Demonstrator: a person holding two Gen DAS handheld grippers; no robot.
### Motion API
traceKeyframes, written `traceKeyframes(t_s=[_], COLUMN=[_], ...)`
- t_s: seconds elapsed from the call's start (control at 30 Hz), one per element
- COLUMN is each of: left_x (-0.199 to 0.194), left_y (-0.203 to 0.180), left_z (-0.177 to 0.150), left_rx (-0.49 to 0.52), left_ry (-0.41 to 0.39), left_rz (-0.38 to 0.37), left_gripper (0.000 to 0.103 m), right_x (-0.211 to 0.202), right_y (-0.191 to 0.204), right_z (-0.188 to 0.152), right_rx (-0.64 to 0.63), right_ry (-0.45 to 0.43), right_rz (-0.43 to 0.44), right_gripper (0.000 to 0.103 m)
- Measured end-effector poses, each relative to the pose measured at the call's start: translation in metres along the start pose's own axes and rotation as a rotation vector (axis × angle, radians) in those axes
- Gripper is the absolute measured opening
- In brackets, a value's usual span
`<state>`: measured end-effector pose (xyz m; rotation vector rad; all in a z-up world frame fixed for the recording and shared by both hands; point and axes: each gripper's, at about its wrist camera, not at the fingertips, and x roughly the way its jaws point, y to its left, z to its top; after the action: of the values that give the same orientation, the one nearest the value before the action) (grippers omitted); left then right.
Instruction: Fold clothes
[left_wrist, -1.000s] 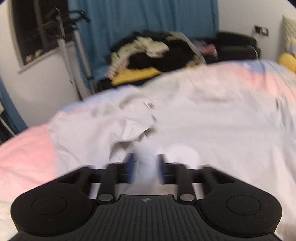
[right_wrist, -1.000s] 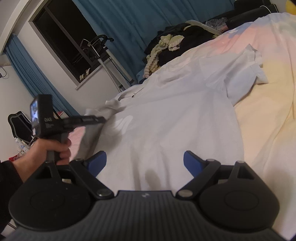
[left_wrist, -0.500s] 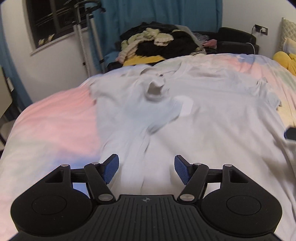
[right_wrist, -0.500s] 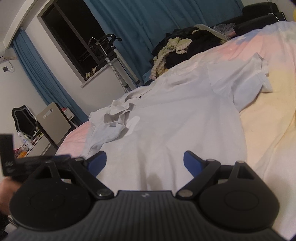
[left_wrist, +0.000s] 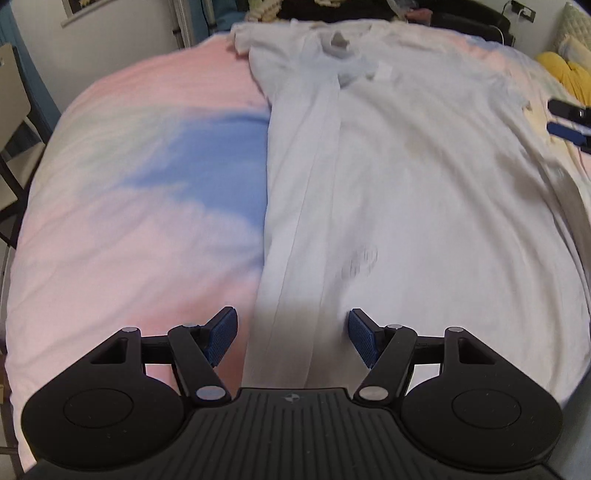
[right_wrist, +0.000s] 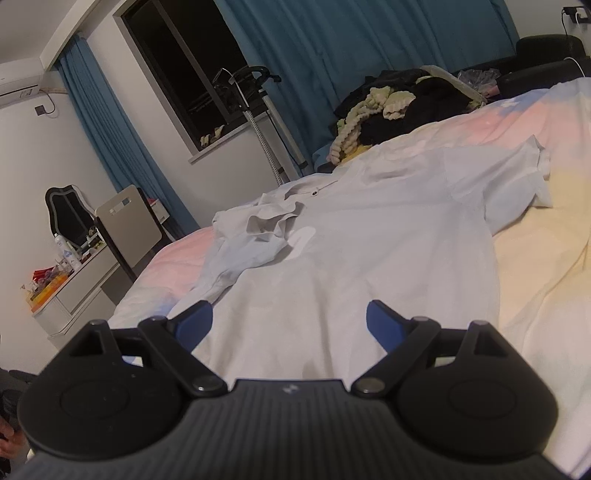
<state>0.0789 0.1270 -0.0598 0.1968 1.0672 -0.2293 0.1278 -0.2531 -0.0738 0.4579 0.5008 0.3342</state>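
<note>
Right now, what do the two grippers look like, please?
The two look the same. The left gripper and the right gripper each have a matte black ribbed body with a small logo, two round black discs at the sides, black linkage arms with silver pivot pins, and ridged blue finger pads. No cables are visible, and no sleeve is clearly seen.

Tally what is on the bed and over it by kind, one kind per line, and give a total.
White T-shirt lying on the bed, left side folded over: 1
Pastel bedspread: 1
Open grippers over the shirt: 2, left gripper, right gripper
Total: 4
</note>
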Motion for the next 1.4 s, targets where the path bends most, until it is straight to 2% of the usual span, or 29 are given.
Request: traceKeyframes(t_s=[0.27,0.4,0.47,0.5,0.57,0.6,0.63,0.7,0.97,1.13,1.4], left_x=[-0.003,-0.012,-0.011,-0.010,-0.007,-0.007,-0.008,-0.014,-0.070,-0.076,-0.026], left_y=[0.018,0.030,0.034,0.035,0.032,0.029,0.026,0.017,-0.080,-0.134,-0.158], left_z=[-0.022,-0.028,-0.033,-0.036,-0.037,-0.037,-0.036,-0.033,-0.014,-0.020,-0.033], left_rx=[-0.069,-0.152,-0.204,-0.231,-0.246,-0.243,-0.236,-0.212,0.039,0.160,0.194], left_ry=[0.075,0.048,0.034,0.028,0.026,0.028,0.033,0.041,0.012,0.009,0.071], left_rz=[-0.101,-0.180,-0.195,-0.199,-0.181,-0.161,-0.139,-0.104,0.082,0.042,0.004], left_gripper=[0.069,0.069,0.066,0.062,0.045,0.032,0.021,0.008,0.005,0.005,0.006], right_x=[-0.011,-0.011,-0.011,-0.011,-0.010,-0.010,-0.010,-0.010,-0.007,-0.009,-0.016], right_y=[-0.006,-0.009,-0.010,-0.009,-0.008,-0.009,-0.009,-0.011,-0.012,-0.012,-0.014], right_z=[-0.005,-0.005,-0.005,-0.005,-0.005,-0.006,-0.006,-0.006,-0.005,-0.005,-0.006], right_rx=[0.033,0.052,0.054,0.053,0.048,0.048,0.050,0.057,0.071,0.072,0.060], right_ry=[0.002,0.006,0.006,0.006,0.007,0.010,0.012,0.012,0.015,0.020,0.021], right_rz=[-0.008,-0.008,-0.006,-0.004,-0.001,-0.001,-0.002,-0.003,-0.004,-0.003,0.000], right_gripper=[0.091,0.091,0.091,0.091,0.091,0.091,0.091,0.091,0.091,0.091,0.091])
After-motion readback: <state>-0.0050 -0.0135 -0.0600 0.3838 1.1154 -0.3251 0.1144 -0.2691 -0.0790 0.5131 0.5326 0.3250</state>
